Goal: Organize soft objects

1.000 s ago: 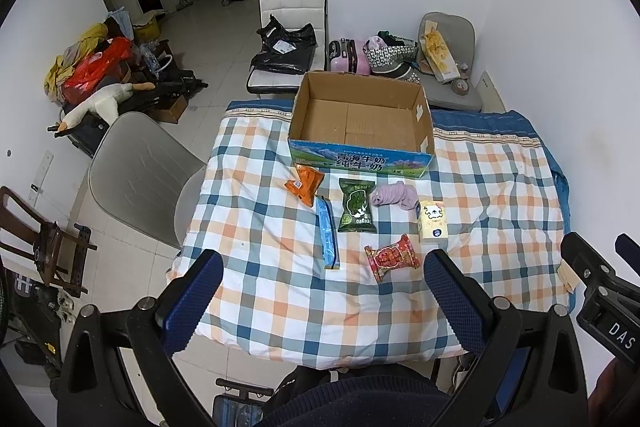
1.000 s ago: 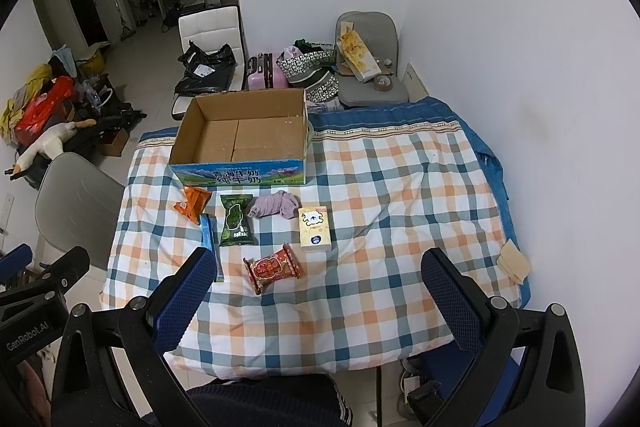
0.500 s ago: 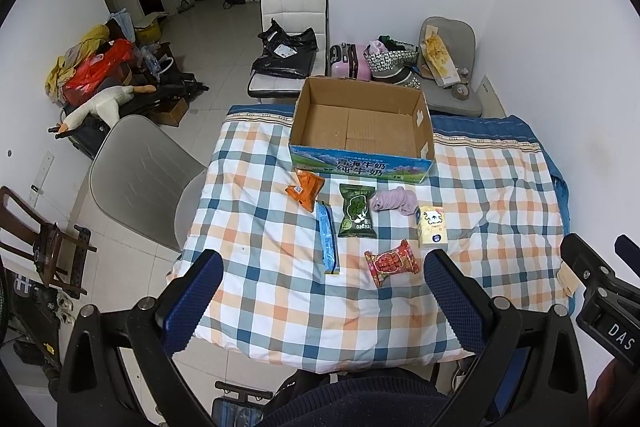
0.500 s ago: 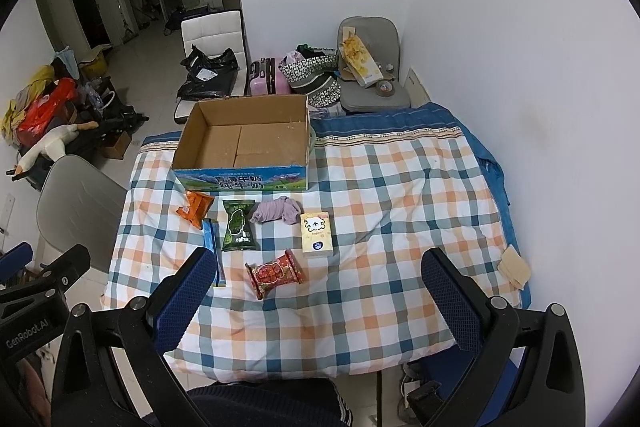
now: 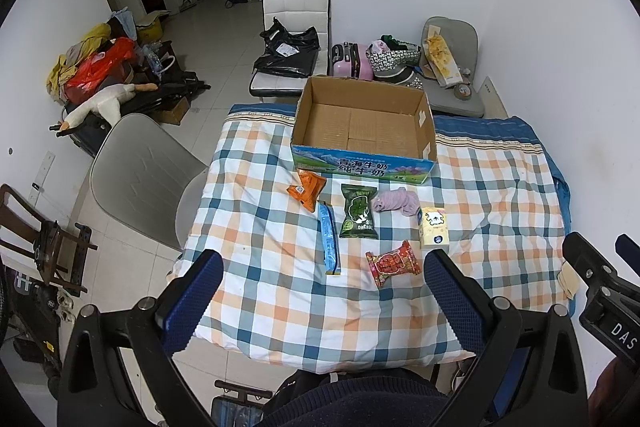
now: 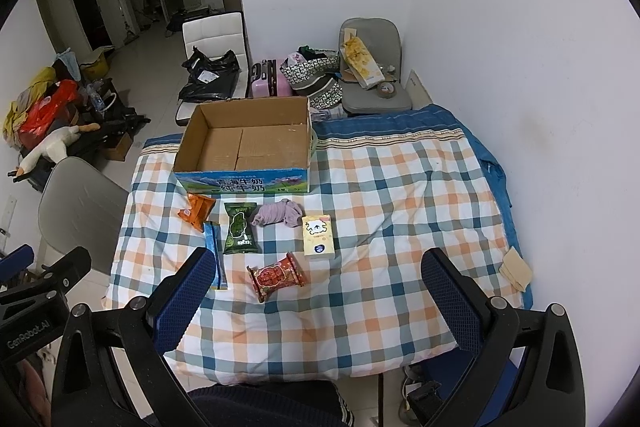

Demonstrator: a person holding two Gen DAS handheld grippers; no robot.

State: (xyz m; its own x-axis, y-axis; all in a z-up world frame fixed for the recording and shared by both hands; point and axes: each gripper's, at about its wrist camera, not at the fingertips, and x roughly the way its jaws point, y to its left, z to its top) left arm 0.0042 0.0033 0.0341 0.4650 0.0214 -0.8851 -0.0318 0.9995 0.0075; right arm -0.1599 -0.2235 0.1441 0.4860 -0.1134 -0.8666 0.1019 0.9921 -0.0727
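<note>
At six o'clock below the surface [image 5: 280,307], both the left gripper [image 5: 323,285] and right gripper [image 6: 316,281] gape wide, holding nothing (their bases are cut off).

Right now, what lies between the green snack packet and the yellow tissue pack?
A crumpled purple cloth lies between the green snack packet and the yellow tissue pack, slightly nearer the box; clearest in the right wrist view.

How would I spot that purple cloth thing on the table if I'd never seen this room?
Find the open cardboard box on the checked tablecloth. Just in front of its printed side lies the purple cloth, between a green packet and a yellow carton. It is the only crumpled fabric among packaged items.
</note>
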